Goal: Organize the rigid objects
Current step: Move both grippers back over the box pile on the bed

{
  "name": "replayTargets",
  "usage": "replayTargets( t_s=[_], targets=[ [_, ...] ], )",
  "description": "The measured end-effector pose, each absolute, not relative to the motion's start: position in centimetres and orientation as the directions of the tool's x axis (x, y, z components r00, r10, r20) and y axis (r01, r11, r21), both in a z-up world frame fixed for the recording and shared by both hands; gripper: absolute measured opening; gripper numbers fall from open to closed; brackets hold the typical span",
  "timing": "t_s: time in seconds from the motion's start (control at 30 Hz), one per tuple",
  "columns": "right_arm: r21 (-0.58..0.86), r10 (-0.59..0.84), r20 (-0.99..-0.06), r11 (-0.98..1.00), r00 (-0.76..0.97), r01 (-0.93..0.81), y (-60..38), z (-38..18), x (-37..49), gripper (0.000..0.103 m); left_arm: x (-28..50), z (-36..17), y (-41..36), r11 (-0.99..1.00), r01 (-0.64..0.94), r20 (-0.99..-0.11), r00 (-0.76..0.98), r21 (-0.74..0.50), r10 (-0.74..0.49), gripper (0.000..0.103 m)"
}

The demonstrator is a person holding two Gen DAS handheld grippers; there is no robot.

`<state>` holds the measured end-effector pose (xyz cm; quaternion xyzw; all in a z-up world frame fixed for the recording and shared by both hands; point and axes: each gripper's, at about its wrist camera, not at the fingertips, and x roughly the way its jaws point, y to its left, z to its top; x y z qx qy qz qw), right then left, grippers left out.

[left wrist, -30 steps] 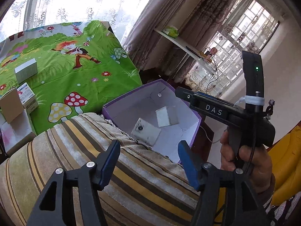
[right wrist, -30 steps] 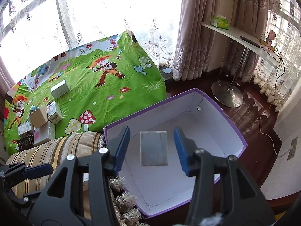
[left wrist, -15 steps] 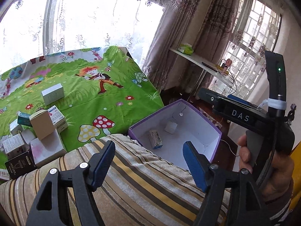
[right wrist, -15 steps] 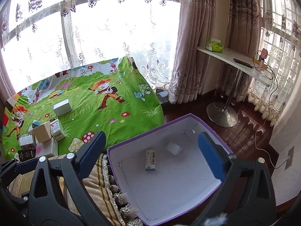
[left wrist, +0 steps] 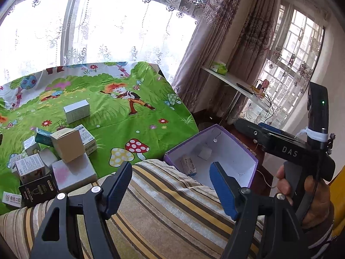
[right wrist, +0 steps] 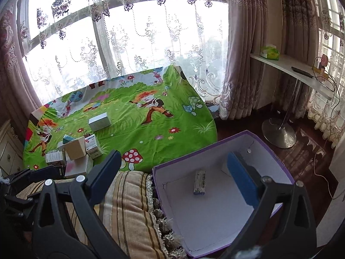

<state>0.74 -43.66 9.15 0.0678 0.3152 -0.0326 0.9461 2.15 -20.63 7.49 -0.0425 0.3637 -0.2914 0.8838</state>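
Observation:
A purple box with a white inside (right wrist: 215, 215) (left wrist: 248, 161) stands on the floor beside a striped cushion (left wrist: 172, 205). In it lie a small printed carton (right wrist: 199, 182) (left wrist: 188, 165) and a small white box (left wrist: 205, 152). My right gripper (right wrist: 176, 177) is open and empty above the box. My left gripper (left wrist: 171, 181) is open and empty over the cushion. Several small boxes (left wrist: 64, 151) (right wrist: 77, 151) are piled on the green cartoon cloth (left wrist: 129, 112); a silver box (left wrist: 77, 111) (right wrist: 100, 121) lies apart.
The right gripper's body and the hand holding it (left wrist: 301, 161) fill the right of the left wrist view. A white shelf (right wrist: 291, 73) on a metal stand (right wrist: 278, 132) is by the curtains. A cabinet (right wrist: 8, 151) stands at the far left.
The right gripper opened and dropped the carton it held into the purple box, then rose. Both cameras pulled back and up, so more of the cloth and box pile shows.

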Motion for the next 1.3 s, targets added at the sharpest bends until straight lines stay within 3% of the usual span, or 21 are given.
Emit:
replayTargets(
  t_s=[0.57,0.93,1.07,1.3],
  targets=[
    [0.143,0.106,-0.639,0.990,0.762,-0.018,-39.8,8.0,2.3,0.099,3.2,5.5,-5.5,0.914,0.178,-0.657,0.646,-0.364,-0.388,0.075],
    [0.123,0.161,-0.689,0.987,0.707,-0.105,-35.8,6.5,4.4,0.099,3.9,2.7,1.4,0.948,0.003,-0.763,0.593,-0.318,-0.258,0.075],
    [0.122,0.181,-0.707,0.983,0.684,-0.134,-34.3,5.8,5.3,0.099,4.7,1.1,3.2,0.961,-0.058,-0.821,0.534,-0.271,-0.200,0.084],
    [0.112,0.212,-0.731,0.975,0.648,-0.193,-31.6,5.0,6.9,0.099,6.5,-1.1,4.9,0.978,-0.068,-0.884,0.443,-0.197,-0.147,0.088]
  ],
)
